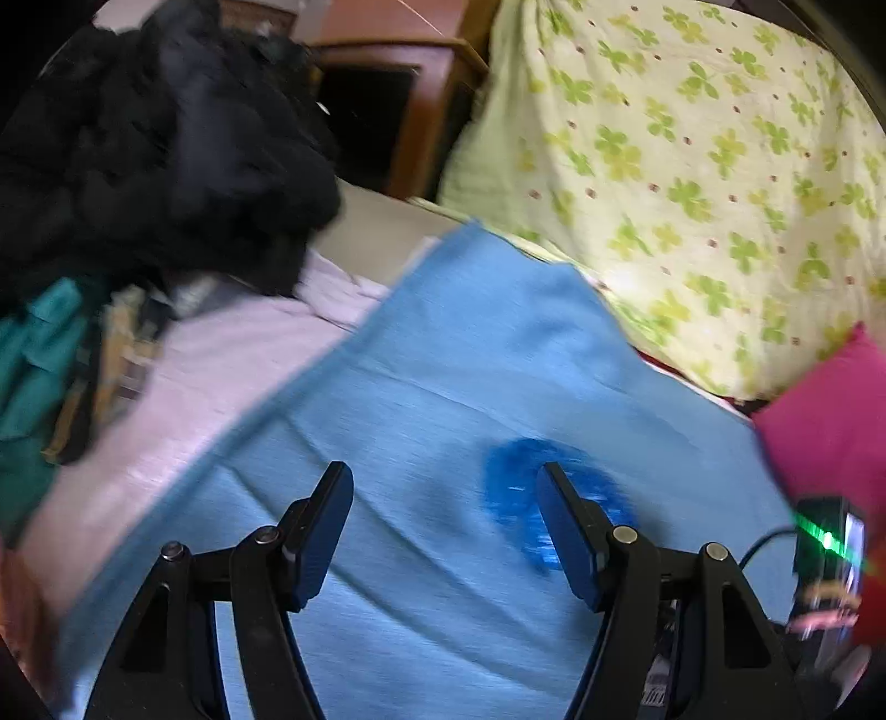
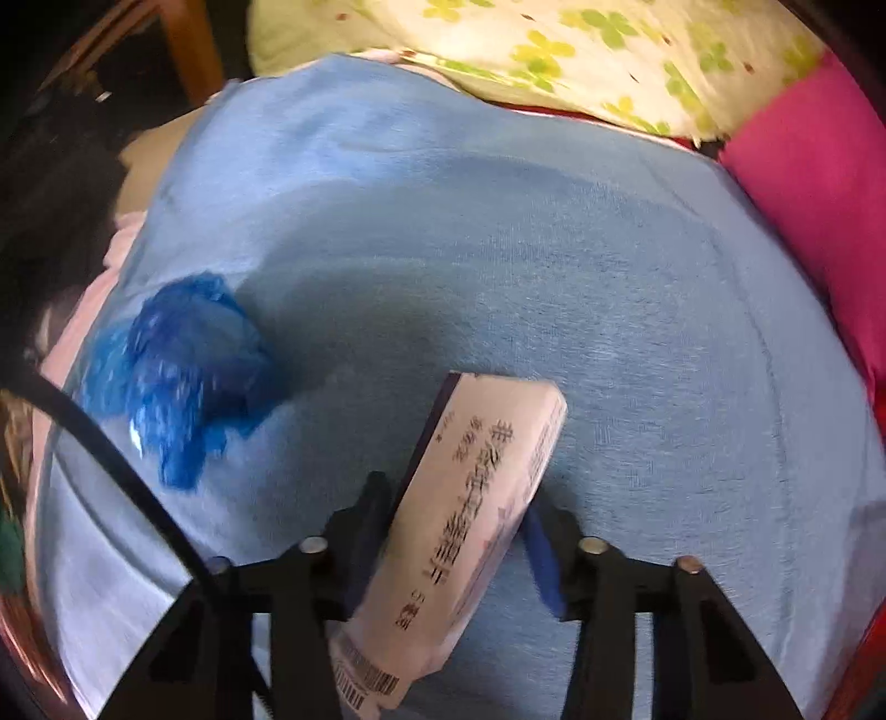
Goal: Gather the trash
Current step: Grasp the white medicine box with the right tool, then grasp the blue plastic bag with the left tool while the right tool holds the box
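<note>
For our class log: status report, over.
Left hand-held gripper open, empty. Right hand-held gripper shut on white box. Blue crumpled bag loose on blue blanket. Nothing blocking.

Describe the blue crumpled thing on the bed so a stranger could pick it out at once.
Start from the light blue blanket spread over the bed, bordered by a clover-print pillow and a pink cushion. On its left part lies a crumpled plastic wad, just ahead of the open left claw. It is a deep, shiny blue, far darker than the blanket, unlike the white box in the right claw.
</note>
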`<state>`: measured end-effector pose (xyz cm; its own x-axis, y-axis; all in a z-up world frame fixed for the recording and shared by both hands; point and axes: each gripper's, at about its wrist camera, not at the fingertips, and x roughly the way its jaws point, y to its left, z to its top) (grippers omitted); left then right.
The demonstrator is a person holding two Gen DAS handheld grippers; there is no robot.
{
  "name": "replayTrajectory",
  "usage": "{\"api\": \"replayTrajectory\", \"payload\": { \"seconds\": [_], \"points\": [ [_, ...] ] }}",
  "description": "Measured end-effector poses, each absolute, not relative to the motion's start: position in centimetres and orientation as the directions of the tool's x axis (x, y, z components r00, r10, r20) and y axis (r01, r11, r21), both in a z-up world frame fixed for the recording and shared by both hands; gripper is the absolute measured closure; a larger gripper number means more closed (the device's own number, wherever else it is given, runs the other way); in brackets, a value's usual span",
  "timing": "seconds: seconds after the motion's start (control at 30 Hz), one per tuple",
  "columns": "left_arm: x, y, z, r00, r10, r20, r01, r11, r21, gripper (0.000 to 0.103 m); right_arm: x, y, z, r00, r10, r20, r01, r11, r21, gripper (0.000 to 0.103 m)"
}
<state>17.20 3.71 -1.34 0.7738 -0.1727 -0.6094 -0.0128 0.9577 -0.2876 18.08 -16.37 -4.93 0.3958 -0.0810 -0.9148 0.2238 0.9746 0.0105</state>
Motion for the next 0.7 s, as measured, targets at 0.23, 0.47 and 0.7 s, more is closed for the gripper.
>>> {"api": "replayTrajectory", "payload": {
  "seconds": [0.23, 0.47, 0.7],
  "points": [
    [18.9, -1.3, -1.3, 0.743, -0.266, -0.614, 0.119, 0.956, -0.269, 0.023, 11.6, -20.3, -3.3, 0.449, -0.05, -0.892, 0.203, 0.978, 0.047, 0.062],
    [21.7, -4.9, -4.2, 0.645, -0.191, -0.74, 0.108, 0.981, -0.159, 0.018, 4.1, -25.6, -1.9, 0.526, 0.003, -0.851, 0.228, 0.963, 0.144, 0.062],
    [21.7, -3.4, -5.9, 0.594, -0.307, -0.744, 0.096, 0.945, -0.313, 0.039, 0.0, -27.3, -1.3, 0.601, 0.063, -0.797, 0.248, 0.933, 0.261, 0.062]
  ]
}}
